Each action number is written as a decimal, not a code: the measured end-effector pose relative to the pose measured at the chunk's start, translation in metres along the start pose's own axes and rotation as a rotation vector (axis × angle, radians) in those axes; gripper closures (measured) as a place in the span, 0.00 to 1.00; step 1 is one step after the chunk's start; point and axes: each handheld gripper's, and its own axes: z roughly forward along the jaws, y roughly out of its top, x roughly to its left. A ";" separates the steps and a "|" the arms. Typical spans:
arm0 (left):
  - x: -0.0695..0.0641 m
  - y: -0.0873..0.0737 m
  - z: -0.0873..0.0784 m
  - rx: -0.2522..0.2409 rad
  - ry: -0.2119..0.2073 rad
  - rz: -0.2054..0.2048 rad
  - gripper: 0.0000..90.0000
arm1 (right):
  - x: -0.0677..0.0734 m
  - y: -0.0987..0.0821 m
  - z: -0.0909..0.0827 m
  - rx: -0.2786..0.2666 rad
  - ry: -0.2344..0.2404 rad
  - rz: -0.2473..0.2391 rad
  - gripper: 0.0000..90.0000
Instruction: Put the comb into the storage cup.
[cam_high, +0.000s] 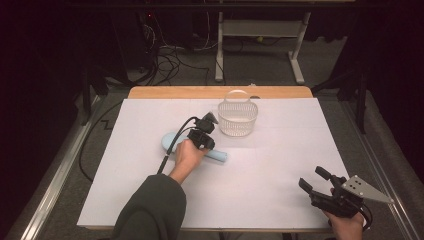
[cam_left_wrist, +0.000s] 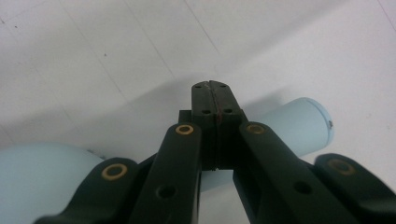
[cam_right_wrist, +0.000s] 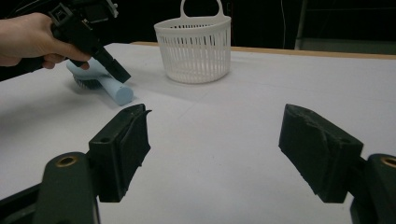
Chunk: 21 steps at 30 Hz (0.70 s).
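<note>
My left fingers (cam_high: 207, 142) are pressed together, empty, over the blue brush (cam_high: 172, 141) lying mid-table toward the left edge. Nothing is lifted yet; the basket (cam_high: 238, 119) waits. My right fingers (cam_high: 316, 180) gape wide.

Wide bare white table (cam_high: 280, 190) is left between the two grippers, and passage across the front and right is unobstructed. The far centre is blocked by a white basket (cam_high: 238, 119) standing upright, with a light blue brush (cam_high: 172, 142) lying just left of it under the left gripper (cam_high: 206, 142). A narrow gap is left between brush handle and basket.
</note>
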 end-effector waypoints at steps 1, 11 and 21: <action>-0.001 -0.001 0.000 0.001 0.001 0.000 0.98 | 0.000 0.000 0.000 0.000 0.000 0.001 0.27; -0.007 -0.015 -0.002 0.001 -0.004 0.021 0.98 | 0.000 0.000 -0.001 0.000 -0.002 0.003 0.27; -0.010 -0.029 -0.005 -0.013 -0.012 0.037 0.98 | 0.000 0.000 -0.001 0.000 -0.004 0.002 0.27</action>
